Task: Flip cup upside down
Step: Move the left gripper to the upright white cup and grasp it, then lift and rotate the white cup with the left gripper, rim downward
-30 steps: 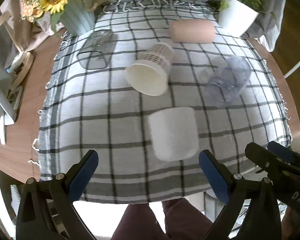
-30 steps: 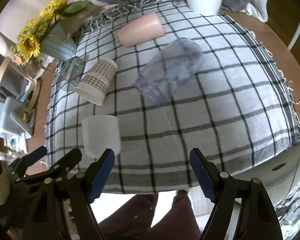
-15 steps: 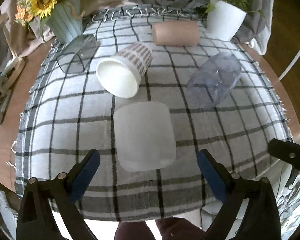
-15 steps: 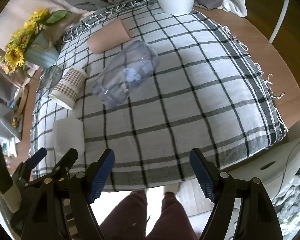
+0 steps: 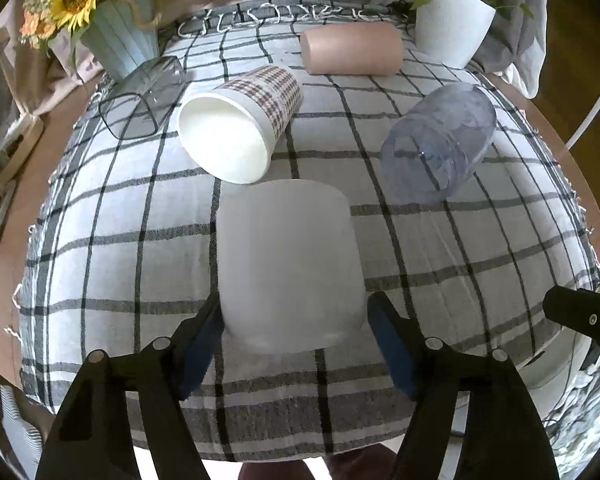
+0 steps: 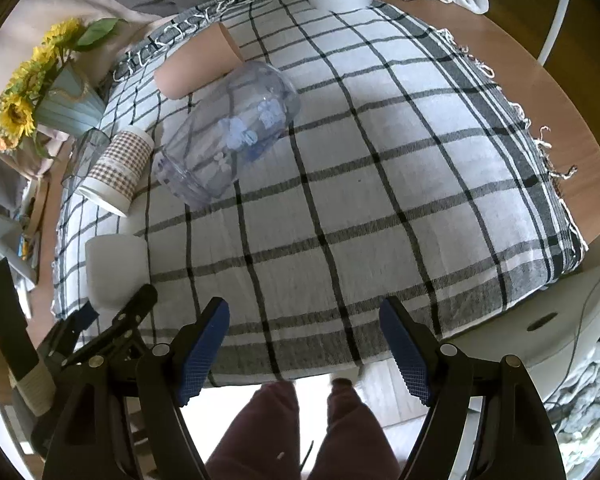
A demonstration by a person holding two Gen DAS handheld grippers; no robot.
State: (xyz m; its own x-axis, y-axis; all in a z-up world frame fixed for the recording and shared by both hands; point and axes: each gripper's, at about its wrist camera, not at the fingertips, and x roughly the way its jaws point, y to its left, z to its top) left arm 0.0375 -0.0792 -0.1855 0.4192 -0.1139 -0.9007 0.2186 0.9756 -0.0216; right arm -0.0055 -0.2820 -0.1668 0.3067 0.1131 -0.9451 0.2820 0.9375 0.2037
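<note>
A plain white cup (image 5: 290, 264) lies on its side on the checked cloth, its near end between the two blue pads of my left gripper (image 5: 296, 340). The left jaws are open and stand either side of the cup without squeezing it. The cup also shows at the left in the right wrist view (image 6: 116, 268). My right gripper (image 6: 304, 348) is open and empty above the table's front edge, to the right of the left gripper (image 6: 100, 328).
Other cups lie on their sides on the cloth: a checked paper cup (image 5: 240, 124), a clear bluish cup (image 5: 440, 144), a pink cup (image 5: 352, 50) and a smoky glass (image 5: 140, 100). A sunflower vase (image 5: 120, 40) and a white plant pot (image 5: 452, 20) stand at the back.
My left gripper has moved forward, so the white cup now sits between its pads. My right gripper has shifted a little to the right.
</note>
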